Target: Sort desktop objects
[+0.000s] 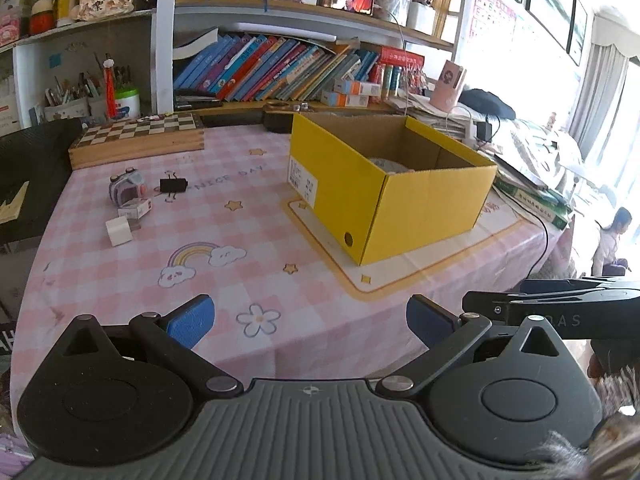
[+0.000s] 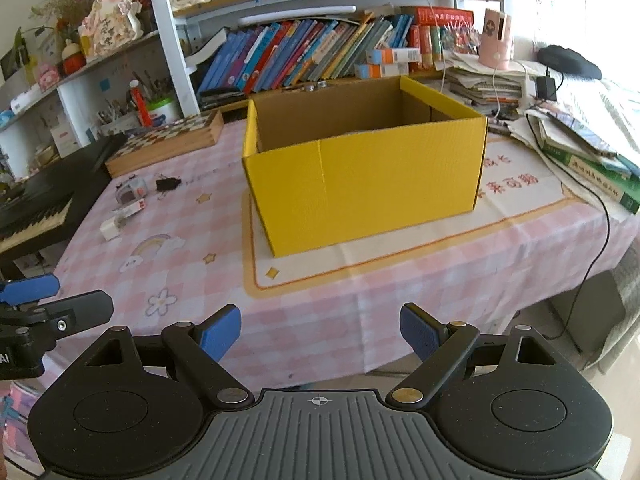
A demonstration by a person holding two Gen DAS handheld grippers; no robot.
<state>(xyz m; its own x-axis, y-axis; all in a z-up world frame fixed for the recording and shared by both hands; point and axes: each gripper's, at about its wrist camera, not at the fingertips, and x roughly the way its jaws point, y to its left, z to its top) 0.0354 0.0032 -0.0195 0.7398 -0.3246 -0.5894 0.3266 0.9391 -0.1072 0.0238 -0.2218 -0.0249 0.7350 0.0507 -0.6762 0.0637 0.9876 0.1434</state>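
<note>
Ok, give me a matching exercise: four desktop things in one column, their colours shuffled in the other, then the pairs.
Things:
1. cardboard box
2. binder clip
3. small cube
4. chessboard

Colours:
A. white
B. brown and cream checks
C. yellow
D. black

Pairs: 1-C, 2-D, 3-A, 4-B

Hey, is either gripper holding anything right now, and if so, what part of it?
Nothing is held. The left gripper and right gripper are both open and empty above the near table edge.
</note>
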